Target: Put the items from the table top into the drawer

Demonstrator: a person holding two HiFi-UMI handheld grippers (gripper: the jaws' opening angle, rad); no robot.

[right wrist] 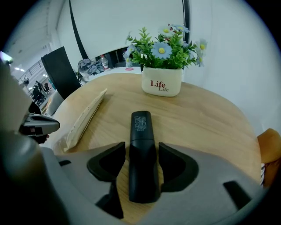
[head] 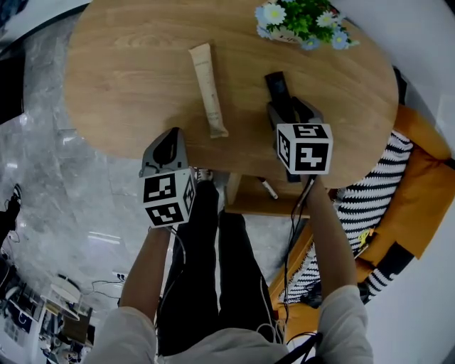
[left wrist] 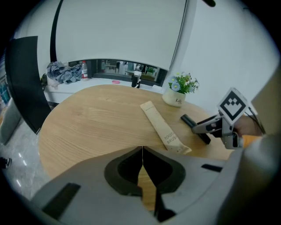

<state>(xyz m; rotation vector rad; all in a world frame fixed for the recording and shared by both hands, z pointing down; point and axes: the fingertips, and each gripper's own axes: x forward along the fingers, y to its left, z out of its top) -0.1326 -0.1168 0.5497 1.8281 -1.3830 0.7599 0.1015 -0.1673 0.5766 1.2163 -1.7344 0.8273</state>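
Observation:
A black bar-shaped object (head: 279,87) lies on the round wooden table (head: 128,78). My right gripper (head: 291,112) stands over its near end, and in the right gripper view the black object (right wrist: 141,145) lies lengthwise between the jaws of the right gripper (right wrist: 141,162), which stand open with a narrow gap on each side. A beige toothbrush packet (head: 209,89) lies to its left, also seen as the packet (left wrist: 160,127) in the left gripper view. My left gripper (head: 167,146) hovers at the table's near edge; in its own view the left gripper (left wrist: 142,165) has its jaws meeting, nothing in them.
A white flower pot (head: 302,21) stands at the table's far side. Below the near edge a wooden drawer (head: 249,202) stands out with a pen (head: 269,188) in it. An orange sofa (head: 419,170) with a striped cushion (head: 377,185) sits at the right.

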